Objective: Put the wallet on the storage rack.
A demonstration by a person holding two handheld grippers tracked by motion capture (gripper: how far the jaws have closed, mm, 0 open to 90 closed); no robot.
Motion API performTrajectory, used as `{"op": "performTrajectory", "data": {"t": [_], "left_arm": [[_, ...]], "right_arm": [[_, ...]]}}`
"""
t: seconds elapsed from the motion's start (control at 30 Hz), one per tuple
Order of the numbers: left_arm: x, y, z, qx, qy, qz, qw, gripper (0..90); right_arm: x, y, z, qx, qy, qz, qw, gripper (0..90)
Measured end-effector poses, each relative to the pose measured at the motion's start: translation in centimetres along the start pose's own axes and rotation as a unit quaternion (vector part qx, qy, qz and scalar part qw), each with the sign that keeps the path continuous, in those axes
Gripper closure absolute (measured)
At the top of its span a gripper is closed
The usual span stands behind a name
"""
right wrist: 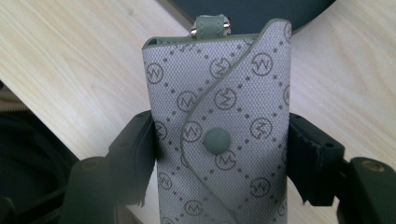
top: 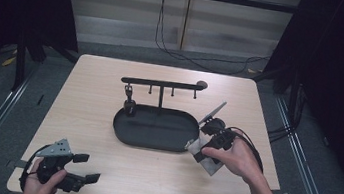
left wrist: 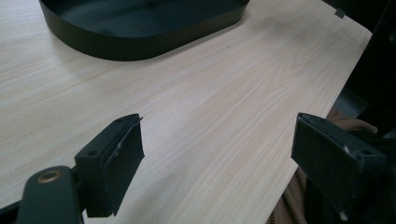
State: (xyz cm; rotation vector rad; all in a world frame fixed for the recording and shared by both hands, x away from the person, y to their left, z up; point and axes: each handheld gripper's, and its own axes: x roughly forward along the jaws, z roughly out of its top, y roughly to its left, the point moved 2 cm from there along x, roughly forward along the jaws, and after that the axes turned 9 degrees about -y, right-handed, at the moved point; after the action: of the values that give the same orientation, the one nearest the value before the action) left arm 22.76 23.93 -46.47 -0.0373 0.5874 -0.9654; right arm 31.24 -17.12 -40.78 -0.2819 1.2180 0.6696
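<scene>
A grey pouch (right wrist: 224,93) with a printed monogram pattern, a green snap button and a green tab at its top end sits between the jaws of my right gripper (right wrist: 219,154), which is shut on its two sides. In the high view this right gripper (top: 200,151) holds the pouch (top: 195,147) just off the right end of a black oval tray (top: 154,142). A black rack with hooks (top: 161,83) rises from the tray's back. My left gripper (top: 86,167) rests near the table's front left corner, open and holding nothing (left wrist: 217,158).
A small dark item (top: 129,91) hangs from the rack's left hook above another dark piece (top: 129,107) in the tray. A thin grey strip (top: 213,112) slants up by the tray's right end. The table's front edge (left wrist: 322,126) runs close to the left gripper.
</scene>
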Motion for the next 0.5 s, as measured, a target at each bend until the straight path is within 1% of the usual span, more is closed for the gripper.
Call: {"op": "performTrajectory", "data": {"t": [0.13,0.23,0.27,0.33,0.5], "left_arm": [[0.0,0.0,0.0,0.000,-0.001,0.002,1.0000,16.6],[0.0,0.0,0.0,-0.001,0.001,0.001,1.0000,16.6],[0.0,0.0,0.0,0.000,-0.001,0.001,1.0000,16.6],[-0.1,0.1,0.0,0.002,-0.001,0.002,1.0000,16.6],[-0.1,0.1,0.0,0.002,0.000,0.001,1.0000,16.6]], "right_arm": [[0.1,-0.3,0.6,0.008,-0.003,0.000,1.0000,32.2],[0.0,-0.5,1.3,0.018,-0.012,0.004,0.9998,32.2],[-0.1,-0.5,1.4,0.017,-0.014,0.003,0.9998,32.2],[-0.2,-0.6,1.8,0.024,-0.018,0.003,0.9995,32.2],[0.1,-0.8,2.6,0.035,-0.024,0.006,0.9991,32.2]]}}
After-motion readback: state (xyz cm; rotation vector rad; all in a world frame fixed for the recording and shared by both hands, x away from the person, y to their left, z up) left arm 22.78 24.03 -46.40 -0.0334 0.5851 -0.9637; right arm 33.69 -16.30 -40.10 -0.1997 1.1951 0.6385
